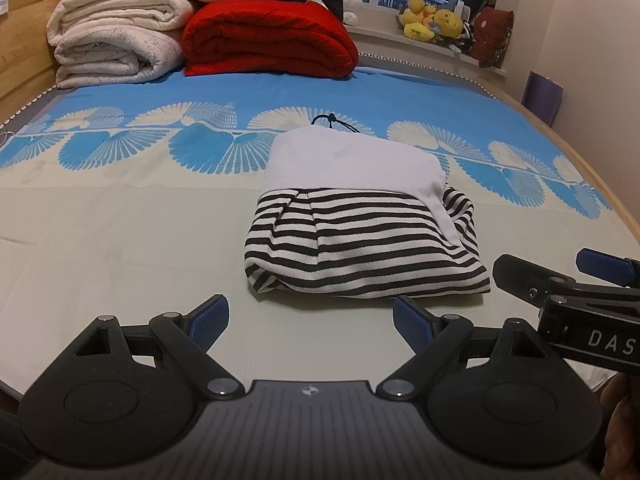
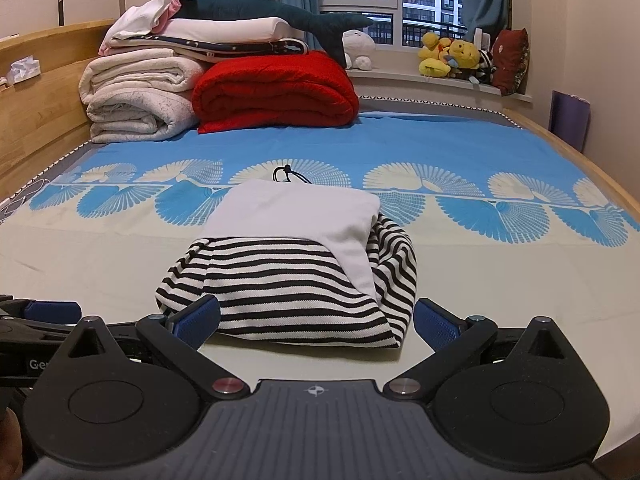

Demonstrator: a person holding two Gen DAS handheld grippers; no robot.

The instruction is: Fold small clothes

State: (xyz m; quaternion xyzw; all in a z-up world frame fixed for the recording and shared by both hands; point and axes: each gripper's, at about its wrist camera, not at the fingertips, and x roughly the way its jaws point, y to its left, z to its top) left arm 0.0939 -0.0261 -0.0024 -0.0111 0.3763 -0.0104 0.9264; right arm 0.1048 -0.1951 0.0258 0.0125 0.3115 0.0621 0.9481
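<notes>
A folded black-and-white striped garment [image 1: 360, 248] with a pale grey part [image 1: 352, 164] folded over its far half lies on the bed sheet [image 1: 120, 232]; a dark drawstring [image 1: 332, 122] pokes out at its far edge. My left gripper [image 1: 310, 322] is open and empty, just in front of the bundle's near edge. My right gripper [image 2: 316, 322] is open and empty, its fingers either side of the bundle's [image 2: 288, 284] near edge. The right gripper also shows at the right of the left wrist view [image 1: 560, 280].
Folded white blankets [image 1: 116, 44] and a red blanket [image 1: 272, 40] are stacked at the head of the bed, with a plush shark [image 2: 280, 12] on top. Yellow plush toys [image 1: 436, 22] sit on the window sill. Wooden bed frame [image 2: 36, 92] on the left.
</notes>
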